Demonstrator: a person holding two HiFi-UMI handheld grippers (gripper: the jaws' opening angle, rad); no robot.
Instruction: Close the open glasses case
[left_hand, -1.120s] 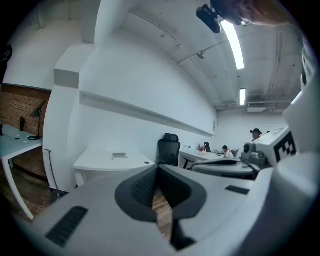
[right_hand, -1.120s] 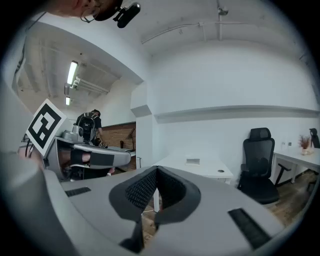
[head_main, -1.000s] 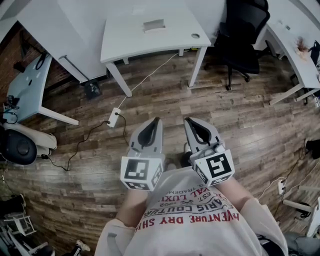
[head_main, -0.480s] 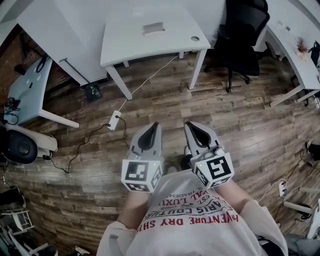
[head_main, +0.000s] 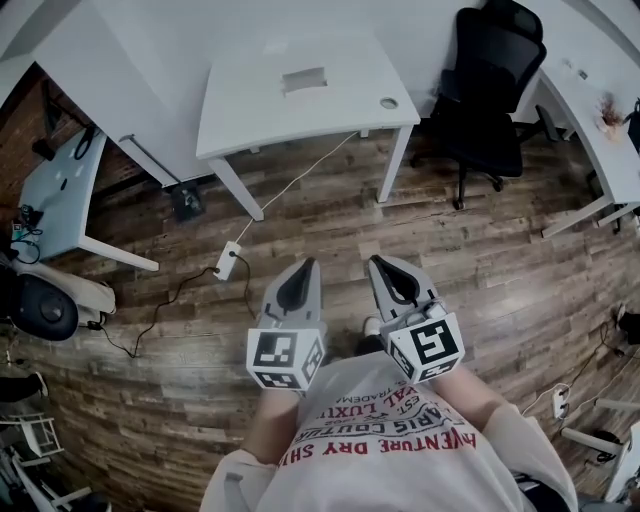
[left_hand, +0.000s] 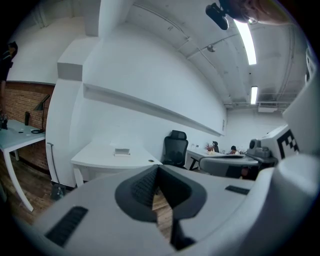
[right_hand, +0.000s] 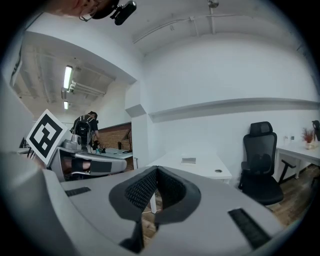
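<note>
Above a wood-plank floor (head_main: 480, 250), the left gripper (head_main: 305, 265) and right gripper (head_main: 379, 263) are held side by side, each with its jaws together on nothing. At 12 o'clock a white desk (head_main: 250, 100) bears what may be the glasses case (head_main: 305, 78), too small to judge. A black office chair (head_main: 490, 80) stands at 1 o'clock.

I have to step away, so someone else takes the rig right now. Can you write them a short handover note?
Left gripper: shut, empty, held near the body over the wooden floor.
Right gripper: shut, empty, beside it.
Job's things: a small flat object lies on the white desk ahead, apart from both grippers; too small to tell whether it is the glasses case, or open.
Done: nothing yet.
Left: go to the desk, confirm the case, close it.
</note>
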